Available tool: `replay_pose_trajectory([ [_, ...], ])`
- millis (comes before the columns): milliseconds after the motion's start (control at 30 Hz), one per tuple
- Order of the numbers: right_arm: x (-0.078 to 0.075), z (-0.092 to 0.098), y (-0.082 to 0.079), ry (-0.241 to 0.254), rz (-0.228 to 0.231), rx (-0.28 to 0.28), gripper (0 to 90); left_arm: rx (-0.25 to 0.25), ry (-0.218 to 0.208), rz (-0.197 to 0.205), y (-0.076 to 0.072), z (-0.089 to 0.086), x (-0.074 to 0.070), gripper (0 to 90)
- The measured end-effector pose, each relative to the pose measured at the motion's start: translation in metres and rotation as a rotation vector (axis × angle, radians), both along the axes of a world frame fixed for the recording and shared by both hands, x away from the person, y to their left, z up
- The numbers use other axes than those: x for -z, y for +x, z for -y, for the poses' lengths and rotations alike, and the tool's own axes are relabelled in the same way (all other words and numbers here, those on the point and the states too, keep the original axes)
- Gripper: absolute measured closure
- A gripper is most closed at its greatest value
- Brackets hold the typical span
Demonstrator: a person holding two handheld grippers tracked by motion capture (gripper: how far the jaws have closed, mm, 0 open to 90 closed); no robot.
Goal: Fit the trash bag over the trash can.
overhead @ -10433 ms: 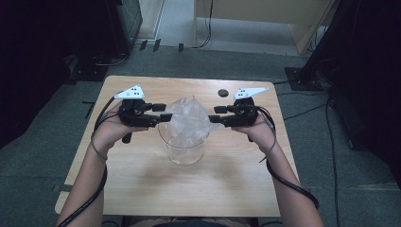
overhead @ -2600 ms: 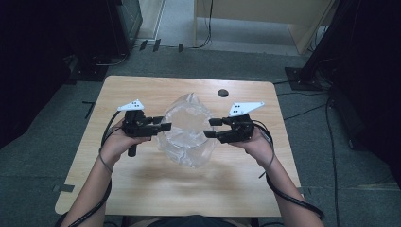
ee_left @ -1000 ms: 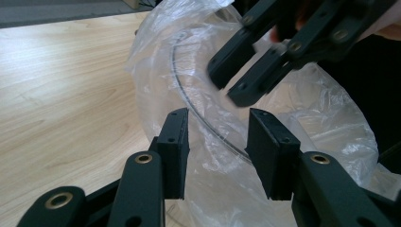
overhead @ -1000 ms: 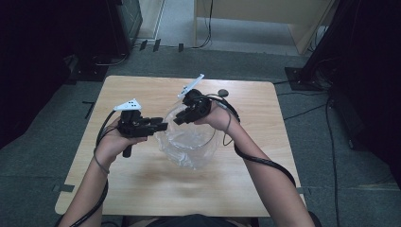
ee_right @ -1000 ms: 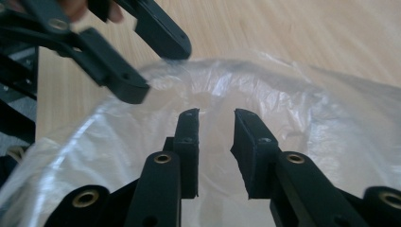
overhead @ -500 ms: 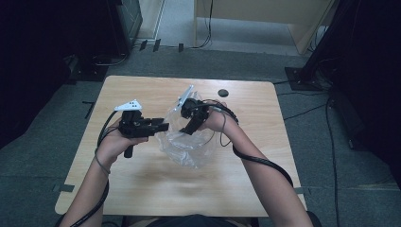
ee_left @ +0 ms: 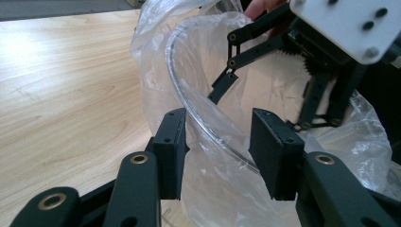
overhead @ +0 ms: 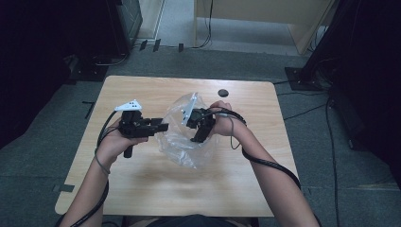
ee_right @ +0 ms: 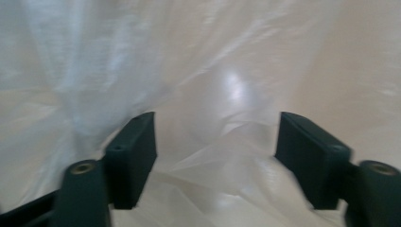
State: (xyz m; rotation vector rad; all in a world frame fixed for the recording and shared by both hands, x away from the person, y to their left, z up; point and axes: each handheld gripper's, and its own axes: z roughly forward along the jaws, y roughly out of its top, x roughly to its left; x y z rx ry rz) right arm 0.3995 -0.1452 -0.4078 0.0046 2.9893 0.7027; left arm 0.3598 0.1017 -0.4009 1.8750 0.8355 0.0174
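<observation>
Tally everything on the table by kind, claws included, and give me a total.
Clear plastic bag: 1
Clear glass bowl, lined with the bag: 1
Small black round disc: 1
Black handheld claws: 2, the left claw at the bowl's rim and the right claw inside the bag
Total: 5

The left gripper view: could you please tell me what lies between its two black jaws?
The glass bowl's rim, draped in the clear plastic bag, runs through the gap of the left gripper, as the left gripper view shows.
</observation>
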Motion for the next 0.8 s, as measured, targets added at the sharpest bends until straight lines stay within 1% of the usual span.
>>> replay_pose_trajectory([
  [33, 0.000, 0.001, 0.000, 0.014, 0.010, 0.018, 35.5, 0.000, 0.001, 0.001, 0.000, 0.000, 0.000, 56.0],
  [100, -0.001, 0.002, 0.001, 0.060, 0.022, 0.044, 37.0, 0.000, 0.002, 0.002, 0.000, 0.000, 0.000, 56.0],
  [133, -0.003, 0.003, 0.001, 0.072, 0.023, 0.050, 38.4, 0.000, 0.002, 0.002, 0.000, 0.000, 0.000, 56.0],
  [167, -0.005, 0.003, 0.000, 0.078, 0.027, 0.061, 38.6, 0.001, 0.005, 0.003, 0.000, 0.000, 0.000, 55.9],
  [200, -0.005, 0.003, 0.000, 0.078, 0.027, 0.061, 38.6, 0.001, 0.005, 0.003, 0.000, 0.000, 0.000, 55.9],
  [233, -0.009, 0.003, 0.001, 0.077, 0.029, 0.082, 38.7, 0.002, 0.005, 0.003, 0.000, 0.000, 0.000, 55.9],
  [267, -0.016, 0.002, 0.002, 0.087, 0.022, 0.137, 40.1, 0.002, 0.005, 0.004, 0.000, 0.000, 0.000, 55.9],
  [300, -0.019, 0.002, 0.002, 0.108, 0.038, 0.140, 39.6, 0.002, 0.005, 0.005, 0.000, 0.000, 0.000, 55.9],
  [333, -0.019, 0.002, 0.002, 0.108, 0.038, 0.140, 39.6, 0.002, 0.005, 0.005, 0.000, 0.000, 0.000, 55.9],
  [367, -0.022, 0.001, 0.002, 0.128, 0.048, 0.126, 37.7, 0.003, 0.008, 0.008, 0.000, 0.000, 0.000, 55.9],
  [400, -0.024, 0.001, 0.000, 0.142, 0.052, 0.121, 33.8, 0.004, 0.008, 0.008, 0.000, 0.000, 0.000, 55.9],
  [467, -0.026, -0.001, -0.003, 0.158, 0.069, 0.085, 32.5, 0.000, 0.004, 0.005, 0.000, 0.000, 0.000, 55.9],
  [500, -0.025, -0.004, -0.009, 0.161, 0.044, 0.056, 30.9, 0.000, 0.004, 0.004, 0.000, 0.000, 0.000, 55.9],
  [533, -0.023, -0.006, -0.012, 0.160, 0.028, 0.042, 30.5, 0.001, 0.003, 0.004, 0.000, 0.000, 0.000, 55.8],
  [567, -0.022, -0.008, -0.015, 0.159, 0.023, 0.033, 28.9, 0.001, 0.003, 0.003, 0.000, 0.000, 0.000, 55.8],
  [633, -0.018, -0.012, -0.021, 0.163, 0.005, 0.040, 23.9, 0.000, 0.004, 0.004, 0.000, 0.000, 0.000, 55.7],
  [700, -0.017, -0.016, -0.024, 0.160, -0.009, 0.027, 26.1, 0.001, 0.001, 0.002, -0.001, 0.001, 0.001, 55.7],
  [800, -0.017, -0.018, -0.024, 0.151, -0.017, 0.004, 25.5, 0.004, 0.003, 0.005, -0.001, 0.001, 0.001, 55.4],
])
